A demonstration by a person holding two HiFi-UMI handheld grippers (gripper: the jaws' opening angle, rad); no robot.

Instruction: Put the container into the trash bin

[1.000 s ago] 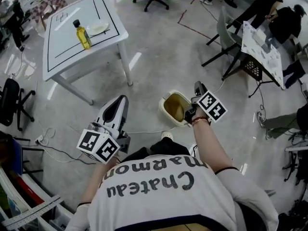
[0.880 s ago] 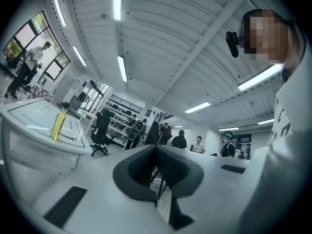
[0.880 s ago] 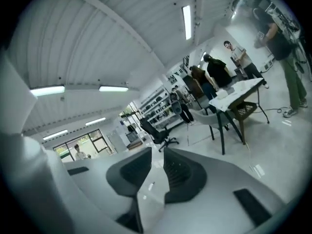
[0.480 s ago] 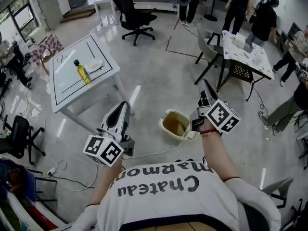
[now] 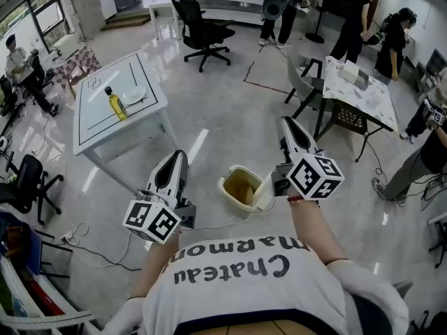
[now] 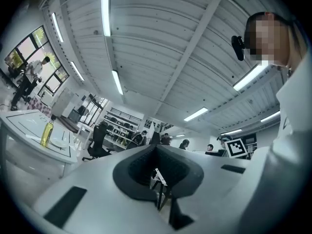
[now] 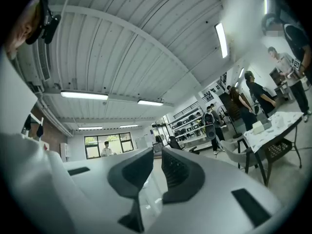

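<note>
Since a second ago the right gripper (image 5: 286,124) has risen from the mouth of the trash bin (image 5: 225,185) and now points out across the room, level with the left gripper (image 5: 178,158). The container (image 5: 242,187) seems to lie inside the bin as a tan shape, though its form is unclear. On that reading the drop is made, and what remains is to back off cleanly: keep both tools high and clear of the rim, and check that nothing hangs over the edge. Only the head view shows the bin. The gripper views look up at the ceiling (image 6: 161,57) instead, but they settle the tongs: the left pair is pressed together, the right stands a thin gap apart, and both are empty.
</note>
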